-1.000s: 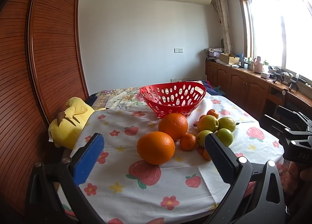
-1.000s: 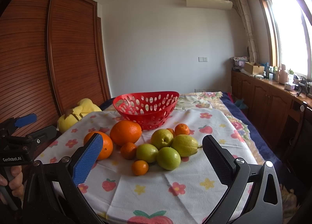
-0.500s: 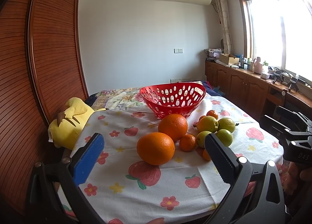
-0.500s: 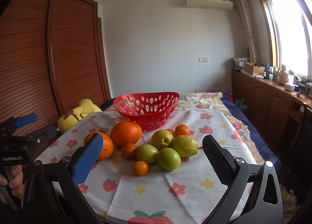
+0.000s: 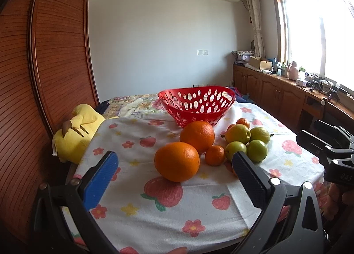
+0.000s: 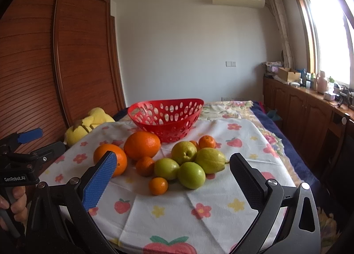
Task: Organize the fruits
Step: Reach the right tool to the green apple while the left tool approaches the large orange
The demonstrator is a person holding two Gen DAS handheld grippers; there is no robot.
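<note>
A red perforated basket (image 5: 197, 104) (image 6: 166, 114) stands empty at the far side of the flowered tablecloth (image 5: 154, 205). In front of it lie two big oranges (image 5: 177, 161) (image 5: 197, 136), several small mandarins (image 5: 215, 155) (image 6: 158, 185), and several green-yellow fruits (image 5: 256, 150) (image 6: 191, 174). My left gripper (image 5: 174, 172) is open and empty, just short of the near big orange. My right gripper (image 6: 172, 173) is open and empty, short of the green fruits. Each gripper shows at the edge of the other's view.
A yellow plush toy (image 5: 77, 130) lies at the table's left edge by the wooden wardrobe (image 5: 44, 66). A patterned bedspread (image 6: 227, 108) lies behind the basket. Wooden cabinets (image 5: 276, 94) with clutter run along the right wall under the window.
Both views have hardly shifted; the left gripper has edged slightly nearer the oranges. The fruits and basket have not moved.
</note>
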